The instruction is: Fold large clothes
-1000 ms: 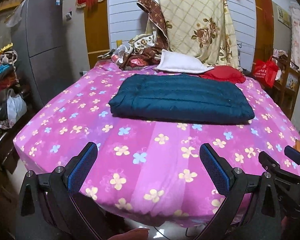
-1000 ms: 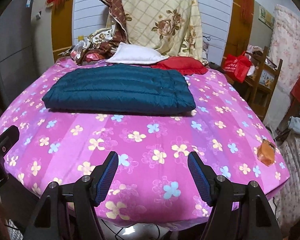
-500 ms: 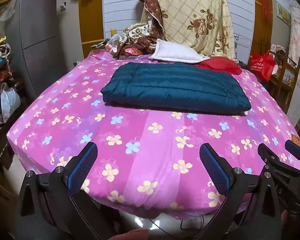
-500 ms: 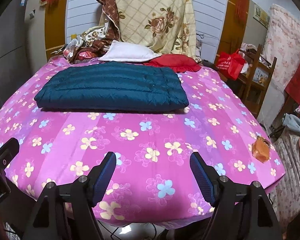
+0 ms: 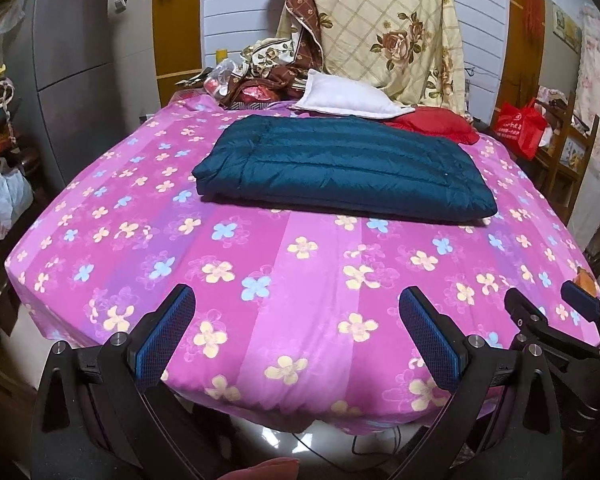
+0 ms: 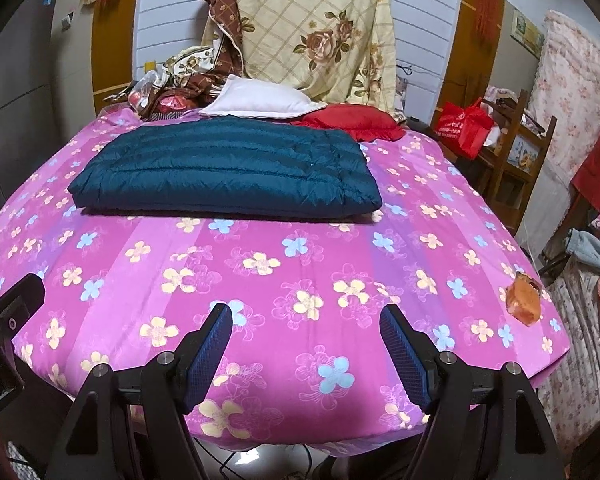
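A dark teal quilted down jacket (image 5: 340, 168) lies folded into a flat rectangle on the far half of the bed; it also shows in the right wrist view (image 6: 228, 168). My left gripper (image 5: 296, 320) is open and empty, held over the bed's near edge, well short of the jacket. My right gripper (image 6: 306, 340) is open and empty, also over the near edge. The right gripper's tip shows at the right of the left wrist view (image 5: 556, 312).
The bed wears a pink flowered sheet (image 5: 260, 264). A white pillow (image 5: 348, 98), a red cushion (image 5: 436, 128) and a heap of floral bedding (image 5: 380, 28) lie behind the jacket. An orange object (image 6: 522, 302) sits at the bed's right edge. A grey fridge (image 5: 72, 60) stands left.
Both grippers have drawn back and up from the bed, so more of the near edge and the floor below shows. The jacket has not moved. Both stay open.
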Motion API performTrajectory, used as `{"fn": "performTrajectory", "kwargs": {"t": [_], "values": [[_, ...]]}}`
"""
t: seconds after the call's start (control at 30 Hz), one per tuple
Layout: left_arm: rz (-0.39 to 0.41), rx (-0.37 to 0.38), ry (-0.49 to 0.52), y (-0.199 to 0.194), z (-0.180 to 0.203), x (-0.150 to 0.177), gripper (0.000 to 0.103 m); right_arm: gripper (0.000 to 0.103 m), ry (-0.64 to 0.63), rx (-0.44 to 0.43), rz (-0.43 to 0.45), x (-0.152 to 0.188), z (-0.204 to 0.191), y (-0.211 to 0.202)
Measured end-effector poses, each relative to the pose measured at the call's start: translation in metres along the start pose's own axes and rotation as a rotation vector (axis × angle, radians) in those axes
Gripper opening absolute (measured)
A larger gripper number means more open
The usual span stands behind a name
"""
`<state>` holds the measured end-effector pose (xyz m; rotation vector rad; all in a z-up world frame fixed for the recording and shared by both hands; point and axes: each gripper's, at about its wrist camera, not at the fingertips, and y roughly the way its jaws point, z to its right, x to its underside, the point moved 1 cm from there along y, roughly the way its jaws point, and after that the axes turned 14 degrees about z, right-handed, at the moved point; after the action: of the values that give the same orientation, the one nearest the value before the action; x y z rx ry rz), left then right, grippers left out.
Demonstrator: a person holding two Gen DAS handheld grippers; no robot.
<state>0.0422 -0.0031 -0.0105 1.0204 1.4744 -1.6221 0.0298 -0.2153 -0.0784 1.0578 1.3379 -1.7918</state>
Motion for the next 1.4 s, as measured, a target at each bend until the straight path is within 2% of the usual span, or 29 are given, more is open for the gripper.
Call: {"fn": "performTrajectory", "kwargs": {"t": [0.93, 1.4], "values": [[-0.027, 0.014, -0.001, 0.006, 0.001, 0.004, 0.102, 0.074, 0.009, 0.0, -0.007, 0.001, 0.002, 0.006], [-0.045, -0.007, 0.021, 0.01, 0.001, 0.007, 0.102, 0.074, 0.005, -0.002, -0.015, 0.003, 0.002, 0.007]]}}
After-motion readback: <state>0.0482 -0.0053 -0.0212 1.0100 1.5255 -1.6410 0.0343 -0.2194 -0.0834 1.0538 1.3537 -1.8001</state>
